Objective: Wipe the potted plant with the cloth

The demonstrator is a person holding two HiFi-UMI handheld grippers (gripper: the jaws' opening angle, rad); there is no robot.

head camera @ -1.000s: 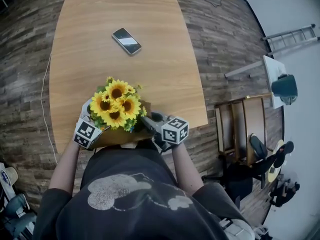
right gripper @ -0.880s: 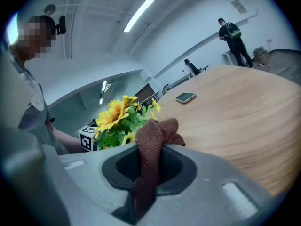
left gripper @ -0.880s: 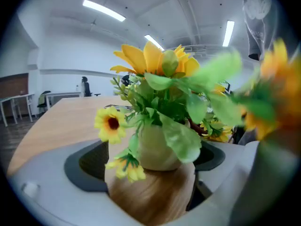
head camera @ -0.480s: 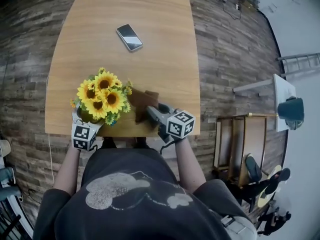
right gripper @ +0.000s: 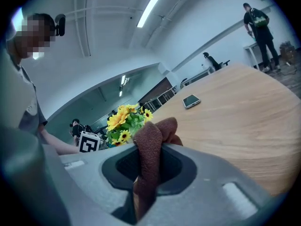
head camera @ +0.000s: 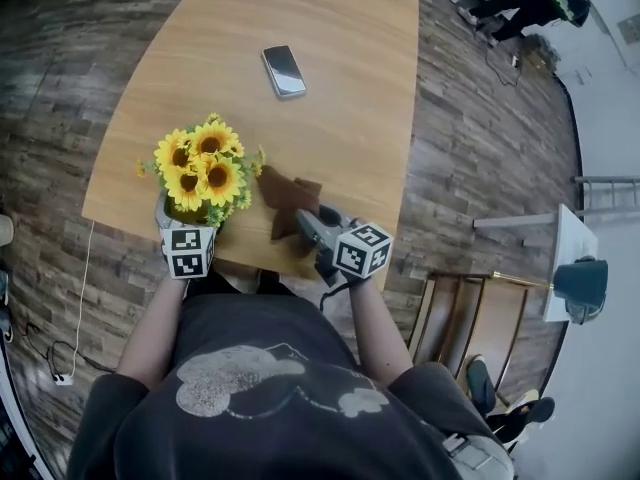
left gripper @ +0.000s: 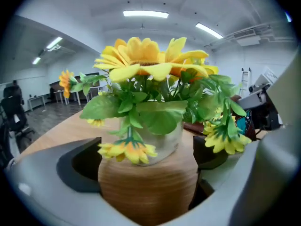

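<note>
The left gripper [head camera: 187, 230] had just been opening, its jaws wide around the potted plant [head camera: 200, 168] at the table's [head camera: 340, 118] near edge, seemingly clear of the pot's sides. Just right, the right gripper [head camera: 308, 228] pinched the brown cloth [head camera: 285, 196], which lay on the table.

The potted plant [head camera: 200, 168] has yellow blooms and green leaves, the cloth [head camera: 285, 193] is rust-brown, the table [head camera: 330, 88] pale wood-grain.

A phone [head camera: 284, 71] is laid flat on the far part of the wooden table [head camera: 350, 118]. A wooden chair [head camera: 455, 318] is set on the plank floor [head camera: 470, 128], near right.
</note>
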